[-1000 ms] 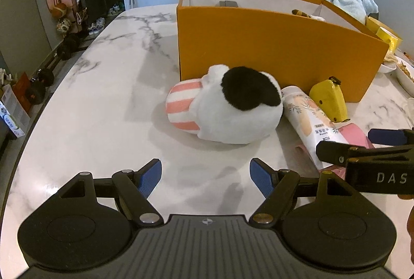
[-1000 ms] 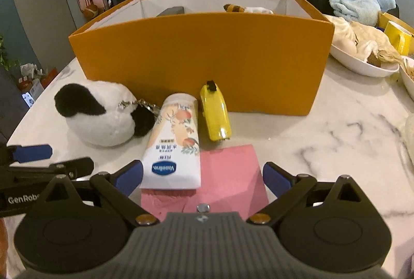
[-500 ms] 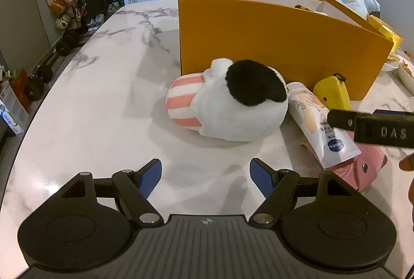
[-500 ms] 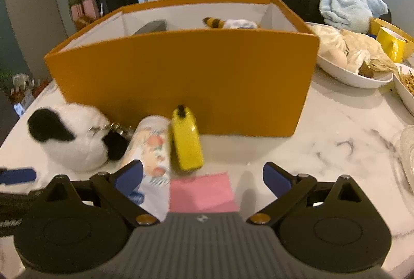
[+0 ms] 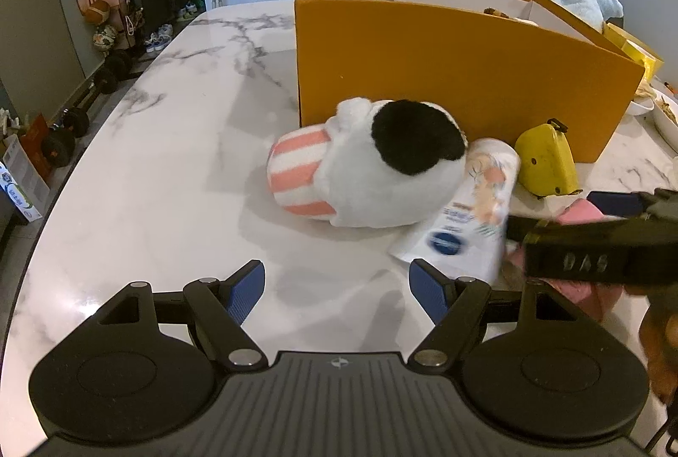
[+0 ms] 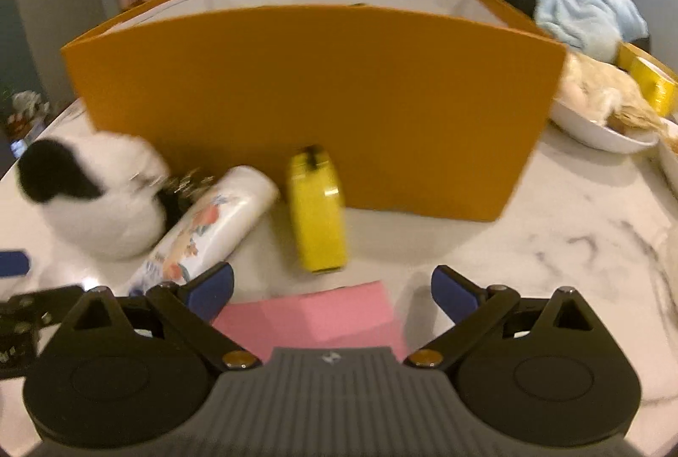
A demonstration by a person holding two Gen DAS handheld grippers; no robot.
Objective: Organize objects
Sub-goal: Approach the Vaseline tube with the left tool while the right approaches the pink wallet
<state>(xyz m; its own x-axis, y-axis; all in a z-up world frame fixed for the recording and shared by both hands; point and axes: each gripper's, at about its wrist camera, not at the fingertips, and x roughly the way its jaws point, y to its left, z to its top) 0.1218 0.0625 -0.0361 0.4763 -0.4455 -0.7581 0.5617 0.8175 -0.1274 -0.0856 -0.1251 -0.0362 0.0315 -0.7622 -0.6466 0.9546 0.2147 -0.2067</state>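
An open orange box (image 5: 445, 62) stands on the marble table; it also shows in the right wrist view (image 6: 313, 96). In front of it lie a white plush toy with a black patch (image 5: 381, 181), a white lotion tube (image 5: 466, 219), a yellow tape measure (image 5: 546, 160) and a pink pouch (image 6: 318, 313). My left gripper (image 5: 337, 289) is open and empty, short of the plush. My right gripper (image 6: 332, 291) is open, low over the pink pouch, with the tape measure (image 6: 318, 215) and tube (image 6: 203, 228) just ahead. It appears in the left wrist view (image 5: 593, 241) over the pouch.
White bowls of food (image 6: 601, 122) and a yellow box (image 6: 648, 79) sit to the right of the orange box. A light blue towel (image 6: 589, 16) lies behind. The table's left edge (image 5: 63, 177) drops to a floor with dumbbells (image 5: 68, 130).
My right gripper has dropped lower and come forward over the pink pouch, tilting left. My left gripper has barely moved. The objects lie where they were.
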